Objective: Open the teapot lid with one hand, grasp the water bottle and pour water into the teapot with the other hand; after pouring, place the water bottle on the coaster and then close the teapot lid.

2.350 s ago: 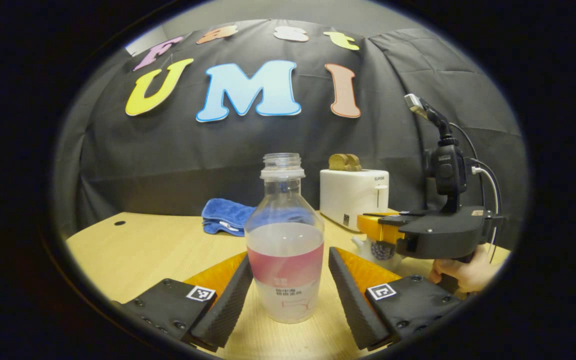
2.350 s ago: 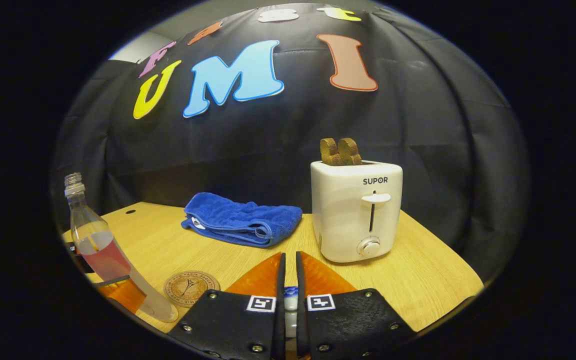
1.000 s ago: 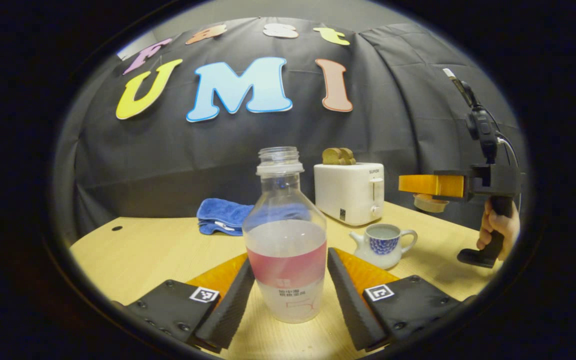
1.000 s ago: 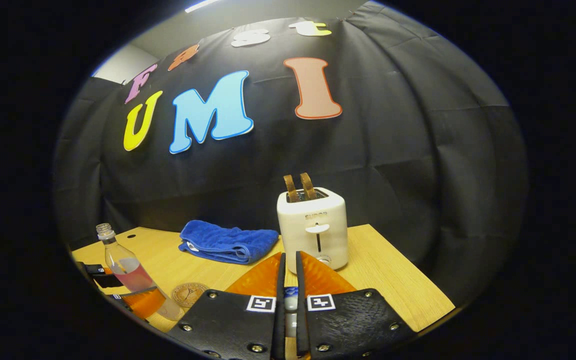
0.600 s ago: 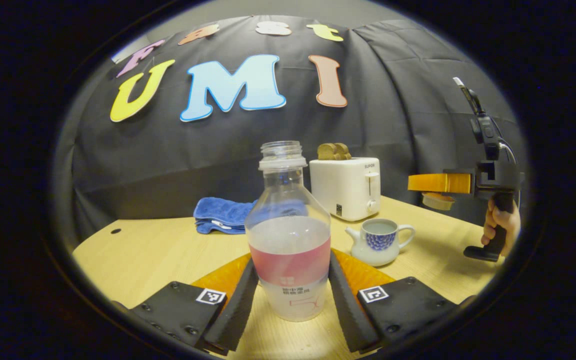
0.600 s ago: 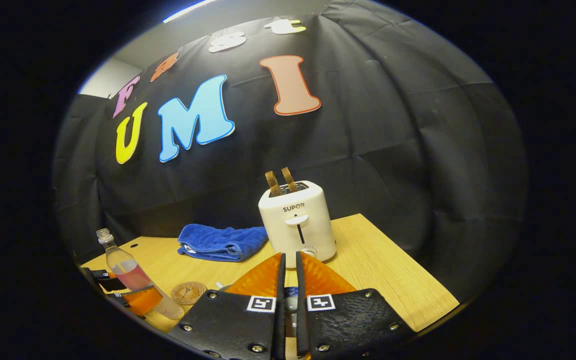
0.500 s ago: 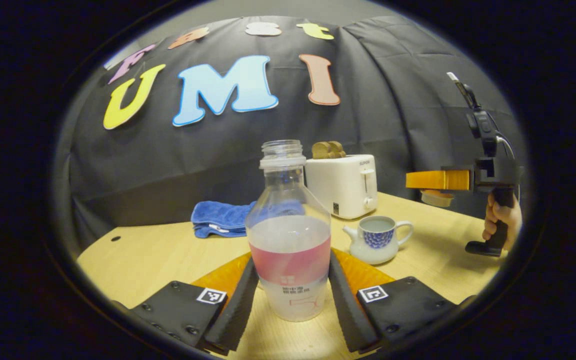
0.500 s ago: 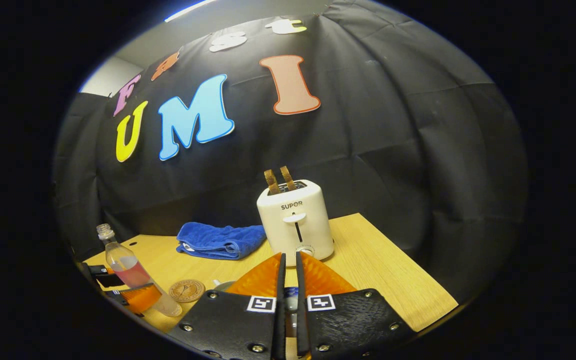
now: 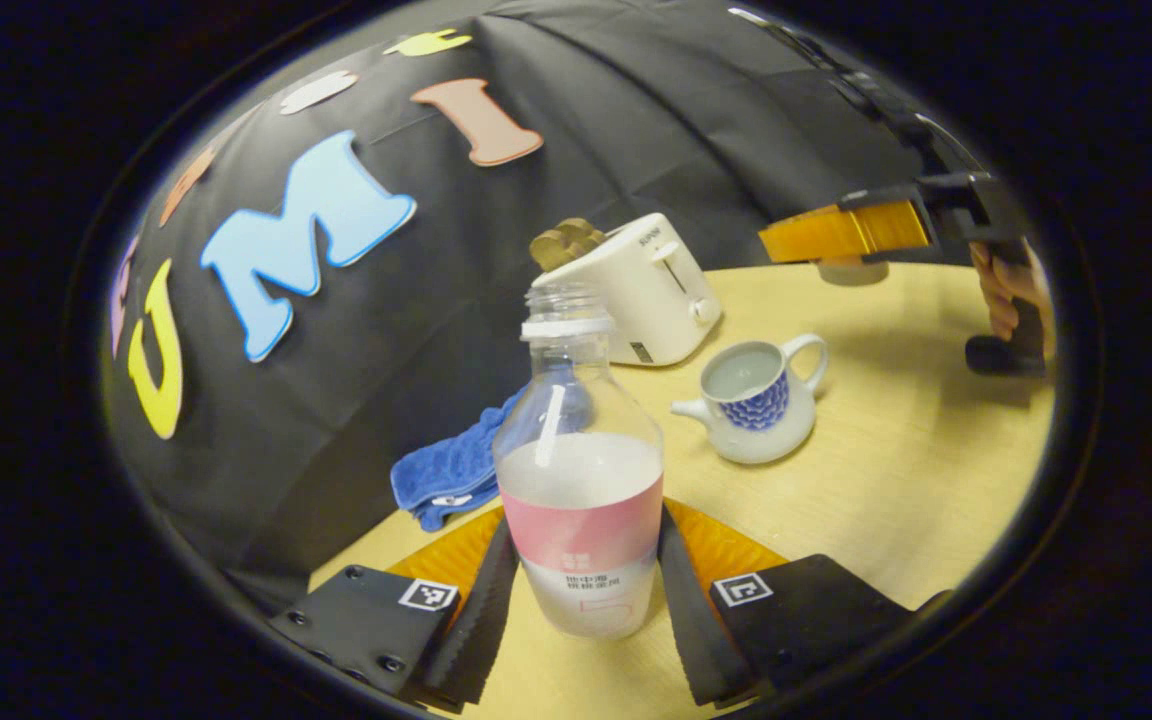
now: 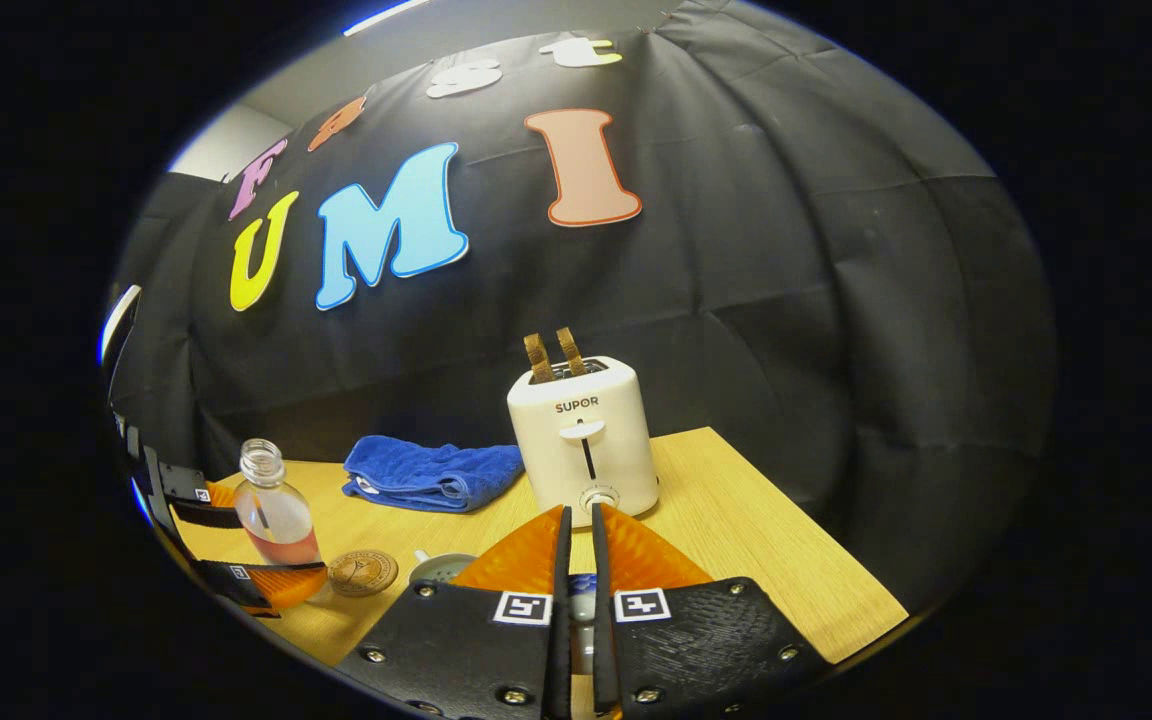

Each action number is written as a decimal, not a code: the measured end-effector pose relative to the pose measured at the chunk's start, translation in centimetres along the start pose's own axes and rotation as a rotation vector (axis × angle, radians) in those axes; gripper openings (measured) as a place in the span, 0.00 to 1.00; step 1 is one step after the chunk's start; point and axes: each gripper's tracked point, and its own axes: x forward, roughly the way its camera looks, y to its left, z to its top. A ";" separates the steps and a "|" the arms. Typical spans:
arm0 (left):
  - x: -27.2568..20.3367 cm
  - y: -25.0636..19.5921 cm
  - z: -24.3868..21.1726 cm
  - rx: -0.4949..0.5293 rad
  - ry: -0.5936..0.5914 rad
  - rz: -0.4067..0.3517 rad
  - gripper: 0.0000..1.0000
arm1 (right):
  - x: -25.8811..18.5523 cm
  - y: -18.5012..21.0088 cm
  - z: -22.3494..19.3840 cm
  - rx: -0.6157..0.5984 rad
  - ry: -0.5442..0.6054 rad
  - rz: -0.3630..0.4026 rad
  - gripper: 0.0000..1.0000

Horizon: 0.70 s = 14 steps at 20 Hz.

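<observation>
Since half a second ago the left gripper (image 9: 581,600) has rolled over, so the worktop (image 9: 896,480) and booth wall slant steeply in the left gripper view, and the water bottle (image 9: 579,470) has come off the worktop with it. Both fingers press the bottle's pink-labelled lower half, so the left gripper is clenched on it; the bottle is uncapped and about half full. Beyond it the teapot (image 9: 756,400) stands open on the worktop, with the white toaster (image 9: 641,290) behind it and a blue cloth (image 9: 451,475) to the left.

Farther right, a hand (image 9: 1006,290) holds the right gripper (image 9: 816,235) above the worktop, well apart from the teapot, with the teapot lid (image 9: 844,272) hanging under its fingers. In the right gripper view its fingers (image 10: 536,555) are closed almost together on the lid's knob. There the round coaster (image 10: 362,572) lies bare just beside the raised bottle.
</observation>
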 end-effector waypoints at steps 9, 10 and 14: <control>1.0 2.6 2.7 0.496 0.022 -0.007 0.85 | 0.1 -1.2 -0.4 0.020 0.016 -0.030 0.08; 1.1 3.0 3.0 0.535 0.021 -0.010 0.85 | 0.3 -1.5 -0.6 0.022 0.022 -0.040 0.08; 1.6 3.4 3.0 0.668 0.046 -0.037 0.85 | 0.2 -2.3 -0.6 0.017 0.029 -0.073 0.08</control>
